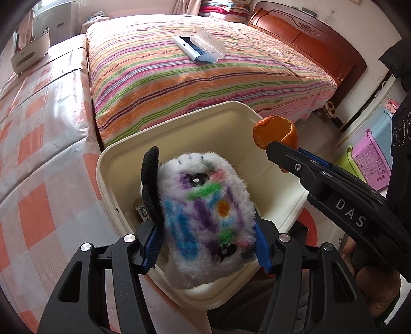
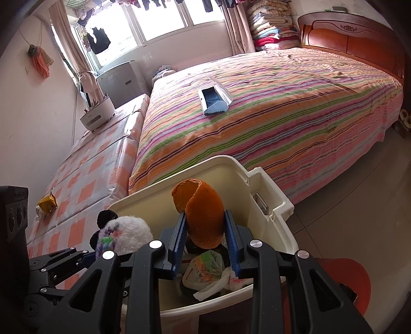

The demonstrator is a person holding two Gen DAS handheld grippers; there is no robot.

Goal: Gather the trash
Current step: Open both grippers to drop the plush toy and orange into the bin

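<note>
My left gripper (image 1: 208, 246) has its jaws clamped on a fluffy white plush toy (image 1: 205, 218) scribbled with blue, purple and green marks (black ears at its 9 o'clock side), and it hangs right over the open cream trash bin (image 1: 108, 164). My right gripper (image 2: 206, 244) has its jaws pressed narrow on an orange peel (image 2: 203, 213), a hollow cup of rind, also held above the bin's mouth; in the left view the same peel shows at 2 o'clock from the toy. On the right gripper's black side I can read "DAS" in white letters.

Down inside the bin, under the peel, lie a crumpled printed plastic bag (image 2: 203, 269) and some white tissue (image 2: 218, 282); the bag's printing is too creased to read.

At 9 o'clock from the bin runs a tabletop (image 2: 84, 174) under an orange-and-white checked plastic cover, with a yellow wrapper (image 2: 47, 203) lying on it and, farther along, a white desk organiser (image 2: 96, 113). Straight ahead at 12 o'clock is the bed (image 2: 282, 108) with a striped multicolour cover, a white-and-blue lint roller (image 2: 214, 99) lying near its middle. Beyond, a carved wooden headboard (image 2: 359, 41) at 1 o'clock, folded quilts (image 2: 272, 25) stacked beside it, and a bright window (image 2: 164, 18) with laundry hung outside.
</note>
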